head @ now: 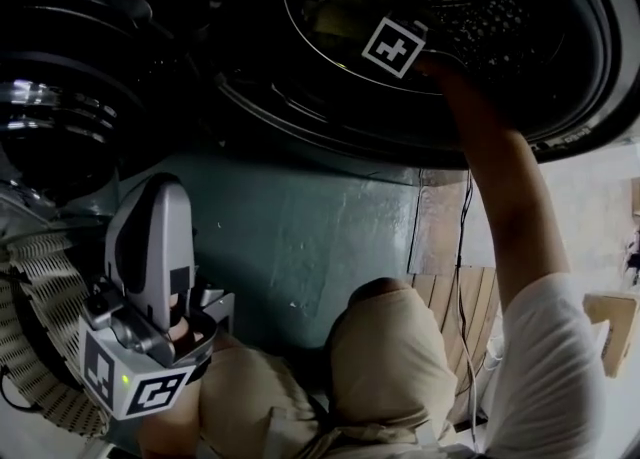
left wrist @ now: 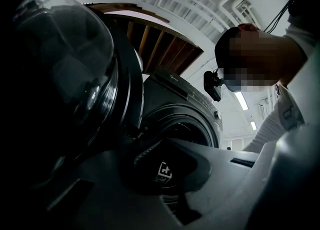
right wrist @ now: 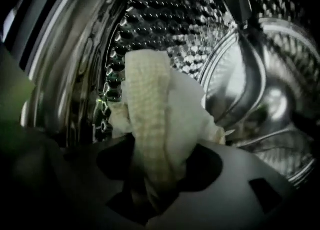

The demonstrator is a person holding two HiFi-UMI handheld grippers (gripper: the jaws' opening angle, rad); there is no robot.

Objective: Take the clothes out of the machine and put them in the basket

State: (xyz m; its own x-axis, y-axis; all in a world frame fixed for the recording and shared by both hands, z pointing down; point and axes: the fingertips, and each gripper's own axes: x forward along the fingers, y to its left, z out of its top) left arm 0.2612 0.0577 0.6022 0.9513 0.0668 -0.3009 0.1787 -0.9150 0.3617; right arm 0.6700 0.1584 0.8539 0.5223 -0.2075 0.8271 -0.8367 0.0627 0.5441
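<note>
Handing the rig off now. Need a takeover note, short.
Right gripper: inside the drum, jaws shut on a pale yellow cloth, not yet lifted out.
Left gripper: empty, jaws together, outside the drum, beside the basket.
Done: cloth gripped.
To do: pull it out, drop it in the basket, check the drum for more.

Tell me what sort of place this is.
Probably a laundry or utility room, somewhat workshop-like. Clues: a front-loading washing machine with its glass door open, a cloth in its perforated steel drum, and a woven basket nearby.
</note>
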